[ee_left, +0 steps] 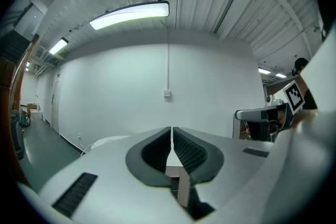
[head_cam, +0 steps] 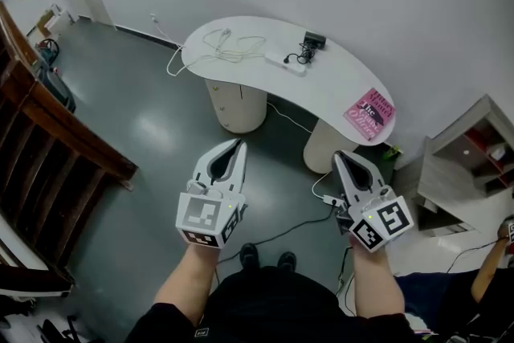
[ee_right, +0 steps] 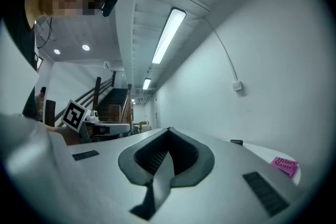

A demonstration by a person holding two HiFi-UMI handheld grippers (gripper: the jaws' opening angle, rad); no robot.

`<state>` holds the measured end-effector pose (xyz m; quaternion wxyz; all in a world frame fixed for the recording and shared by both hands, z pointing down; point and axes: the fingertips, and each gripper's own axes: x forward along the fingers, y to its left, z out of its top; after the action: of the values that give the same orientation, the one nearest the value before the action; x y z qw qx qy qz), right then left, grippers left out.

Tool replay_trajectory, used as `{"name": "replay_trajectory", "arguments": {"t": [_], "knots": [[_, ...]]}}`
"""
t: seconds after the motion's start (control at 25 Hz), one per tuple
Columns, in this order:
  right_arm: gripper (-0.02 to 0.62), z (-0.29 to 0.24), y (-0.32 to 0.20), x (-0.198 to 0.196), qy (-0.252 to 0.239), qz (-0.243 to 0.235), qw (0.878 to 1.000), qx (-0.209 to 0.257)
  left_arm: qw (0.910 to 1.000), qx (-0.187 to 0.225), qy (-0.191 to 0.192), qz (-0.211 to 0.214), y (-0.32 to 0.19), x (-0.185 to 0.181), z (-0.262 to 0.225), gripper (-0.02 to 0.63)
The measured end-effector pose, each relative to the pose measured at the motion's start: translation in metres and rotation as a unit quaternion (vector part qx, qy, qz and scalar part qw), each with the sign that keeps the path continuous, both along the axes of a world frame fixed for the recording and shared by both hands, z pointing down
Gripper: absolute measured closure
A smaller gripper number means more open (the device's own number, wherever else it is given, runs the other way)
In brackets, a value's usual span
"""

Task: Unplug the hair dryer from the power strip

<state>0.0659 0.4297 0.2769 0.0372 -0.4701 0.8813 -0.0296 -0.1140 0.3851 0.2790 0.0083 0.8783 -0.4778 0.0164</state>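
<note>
Stepping to the far table [head_cam: 337,86] comes first; left gripper [head_cam: 238,144] and right gripper [head_cam: 338,157], jaws closed and empty, should open near the power strip [head_cam: 287,60].

Table [head_cam: 245,78] layout, with the left tool [head_cam: 238,143] and right tool [head_cam: 338,156] held before its near edge.
A coiled cable [head_cam: 230,49] is laid at the left end; the power strip [head_cam: 287,61] is set mid-table, the hair dryer [head_cam: 314,40] just behind it by the far edge; a book [head_cam: 370,113] is placed at the right end.
</note>
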Motion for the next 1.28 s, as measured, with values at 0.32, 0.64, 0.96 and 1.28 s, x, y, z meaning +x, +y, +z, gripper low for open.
{"name": "replay_trajectory", "arguments": {"t": [0.32,0.64,0.96,1.28], "knots": [[0.560,-0.030,-0.033,-0.040,0.038,-0.021,0.999,0.016,0.9973,0.037,-0.039,0.051,-0.024,-0.019,-0.031,0.583],[0.558,-0.032,-0.052,-0.077,0.006,0.003,1.000,0.012,0.9997,0.018,-0.003,0.014,-0.032,-0.075,-0.021,0.583],[0.558,-0.009,-0.091,-0.090,0.002,-0.012,1.000,-0.013,0.9999,-0.001,-0.014,0.003,-0.068,-0.092,0.000,0.583],[0.558,0.000,-0.165,-0.079,-0.003,-0.037,0.999,-0.021,0.9995,-0.012,-0.030,0.005,-0.135,-0.071,0.013,0.583]]}}
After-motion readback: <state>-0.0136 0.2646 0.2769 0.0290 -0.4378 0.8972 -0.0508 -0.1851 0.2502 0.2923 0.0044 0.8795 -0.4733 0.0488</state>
